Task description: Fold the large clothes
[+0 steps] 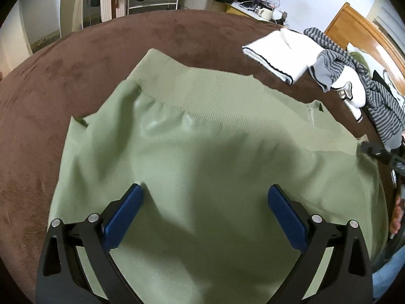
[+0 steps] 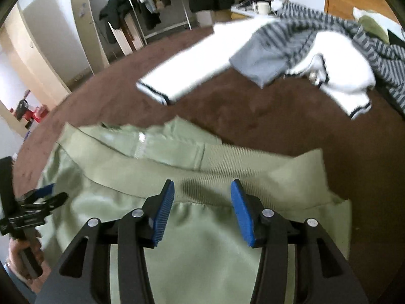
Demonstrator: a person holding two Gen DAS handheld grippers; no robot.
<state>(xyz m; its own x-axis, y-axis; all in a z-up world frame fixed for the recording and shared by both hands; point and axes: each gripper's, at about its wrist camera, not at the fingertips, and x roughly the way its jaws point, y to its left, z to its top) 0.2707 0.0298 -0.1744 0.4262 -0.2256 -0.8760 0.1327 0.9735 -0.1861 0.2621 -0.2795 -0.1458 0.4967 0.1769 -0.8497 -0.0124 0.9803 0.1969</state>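
My right gripper [image 2: 202, 190] points down at a pale green jacket [image 2: 202, 240] spread on the brown bedcover [image 2: 253, 116]. Its blue pads [image 2: 163, 212] stand apart with nothing pinched between them, and the ribbed waistband [image 2: 227, 169] runs across just past their tips. At the left edge my left gripper [image 2: 40, 195] sits over the jacket's side, my hand [image 2: 22, 253] wrapped around its handle. Farther up the bed lies a folded white garment [image 2: 192, 68] with dark trim, and beside it a heap with a grey striped top [image 2: 303, 35]. A clothes rack [image 2: 157, 7] stands by the wall.
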